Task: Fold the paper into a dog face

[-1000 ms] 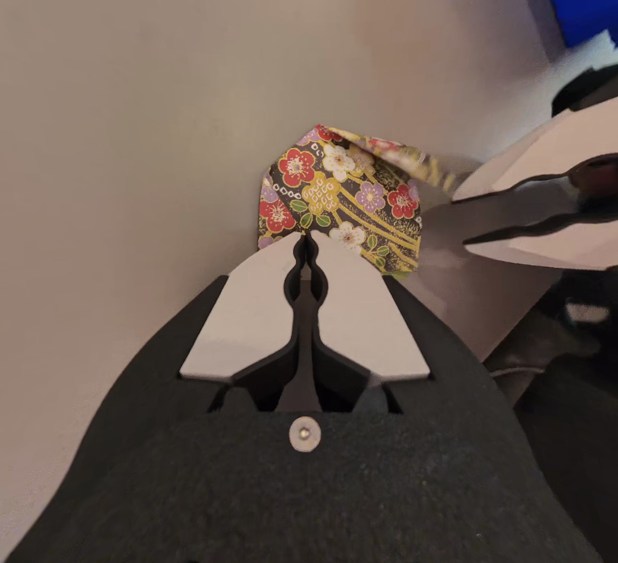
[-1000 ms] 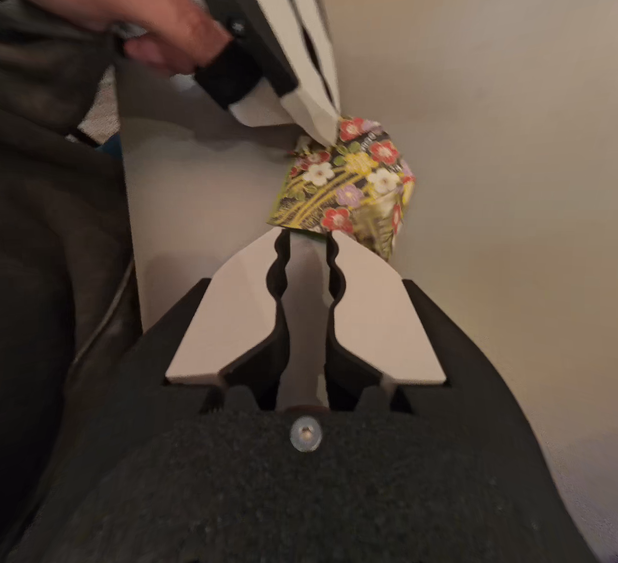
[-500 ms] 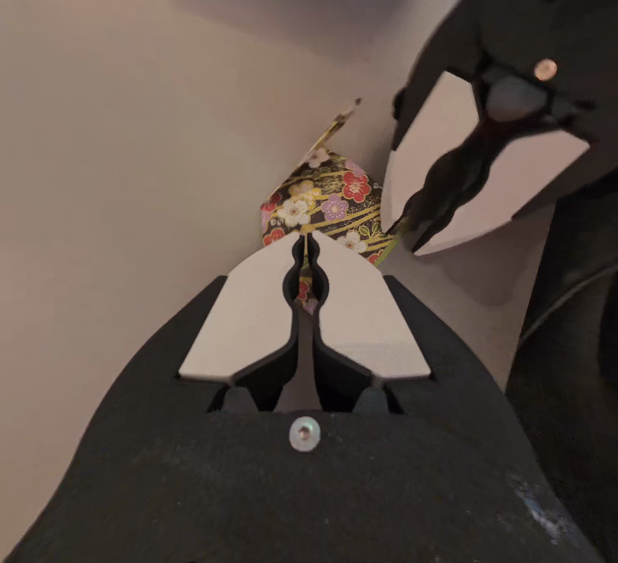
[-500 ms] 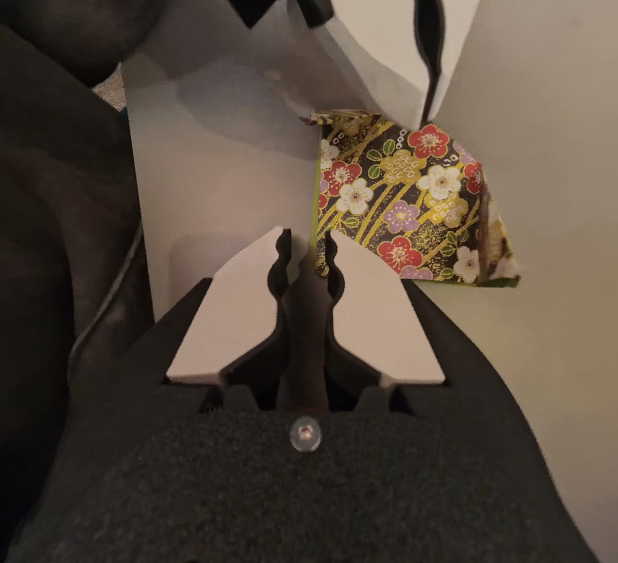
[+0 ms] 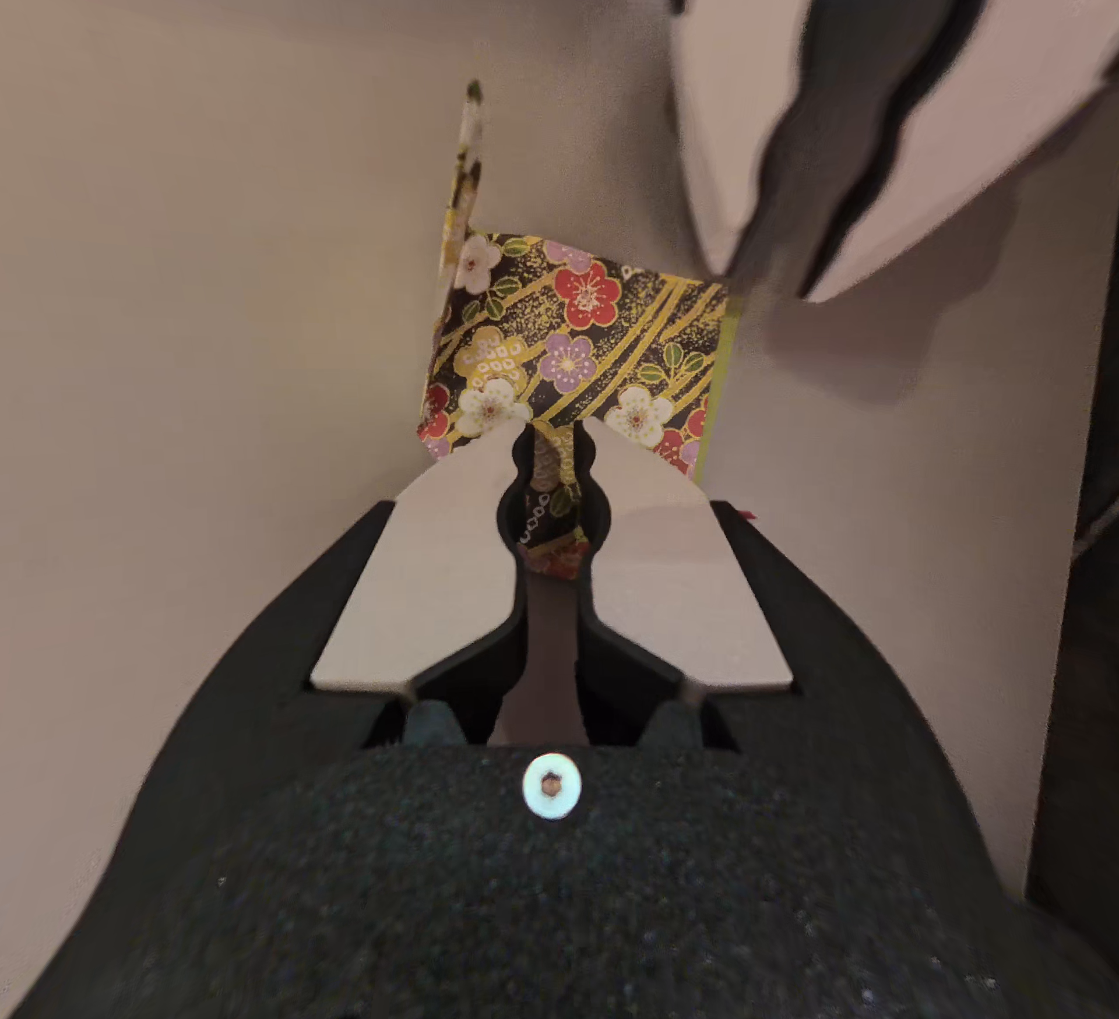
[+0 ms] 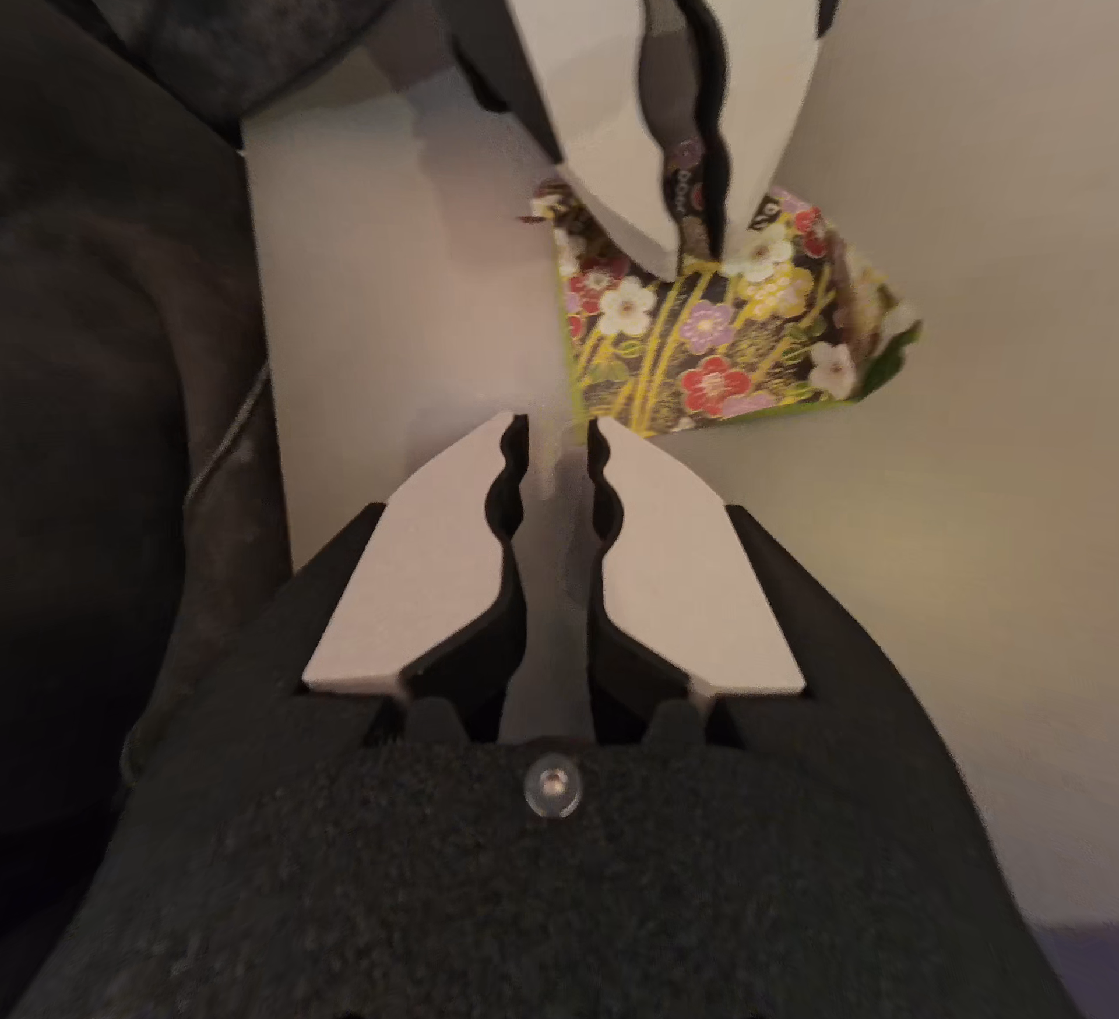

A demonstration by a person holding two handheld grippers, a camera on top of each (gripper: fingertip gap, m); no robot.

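Note:
The folded paper point(image 5: 581, 336), black with red, white and purple flowers and gold lines, lies on the pale table point(image 5: 212, 324). One flap point(image 5: 466, 185) stands upright at its left. My left gripper point(image 5: 556, 428) is at its near edge, jaws a narrow gap apart, with a corner of the paper lying between them. My right gripper point(image 6: 558, 422) is slightly open and empty, its tips just short of the paper point(image 6: 714, 336). In the left wrist view the right gripper point(image 5: 766, 282) hovers by the paper's far right corner. In the right wrist view the left gripper point(image 6: 696, 257) points down onto the paper.
The table's edge point(image 6: 260, 324) runs along the left of the right wrist view, with a person's dark clothing point(image 6: 121, 324) beyond it. A dark edge point(image 5: 1090, 687) borders the table at the right of the left wrist view.
My left gripper's jaws have parted a little around the paper corner. The paper has turned and a flap stands up. The right gripper has come closer to the paper.

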